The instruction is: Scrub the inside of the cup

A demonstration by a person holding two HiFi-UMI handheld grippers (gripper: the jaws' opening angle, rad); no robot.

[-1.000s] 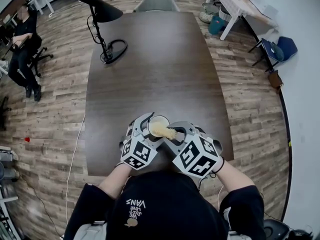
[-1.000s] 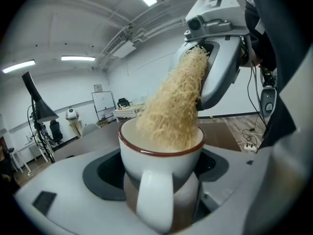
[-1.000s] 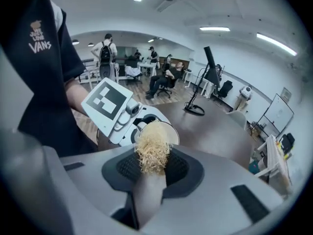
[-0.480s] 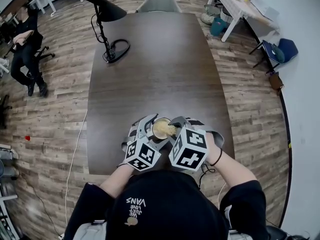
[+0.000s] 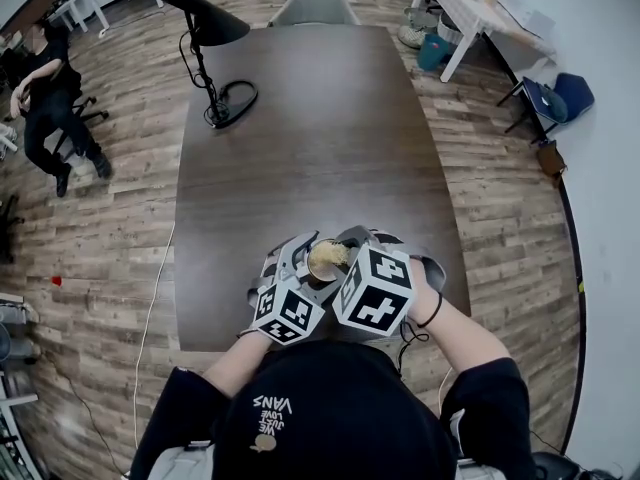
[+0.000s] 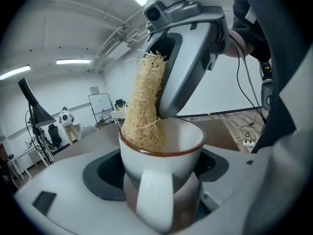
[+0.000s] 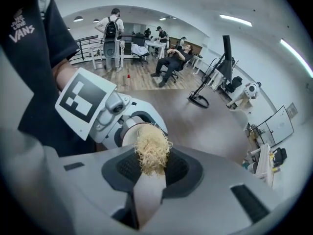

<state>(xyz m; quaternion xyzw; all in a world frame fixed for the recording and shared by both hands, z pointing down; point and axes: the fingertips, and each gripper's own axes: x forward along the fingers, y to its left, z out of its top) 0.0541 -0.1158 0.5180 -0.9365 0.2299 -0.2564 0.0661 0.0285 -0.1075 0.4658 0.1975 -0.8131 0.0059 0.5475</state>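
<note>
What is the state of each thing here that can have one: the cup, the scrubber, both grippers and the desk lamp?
Left gripper: shut on the cup.
Right gripper: shut on the loofah scrubber.
Cup: rim up, handle toward the left gripper's camera.
Loofah scrubber: lower end inside the cup, upper end gripped.
Desk lamp: upright on the table; lit or not, cannot tell.

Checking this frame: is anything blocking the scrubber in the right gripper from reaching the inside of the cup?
Nothing visible does. The scrubber, clamped in the right gripper, has its lower end past the rim and inside the open mouth of the cup, which the left gripper holds upright.
</note>
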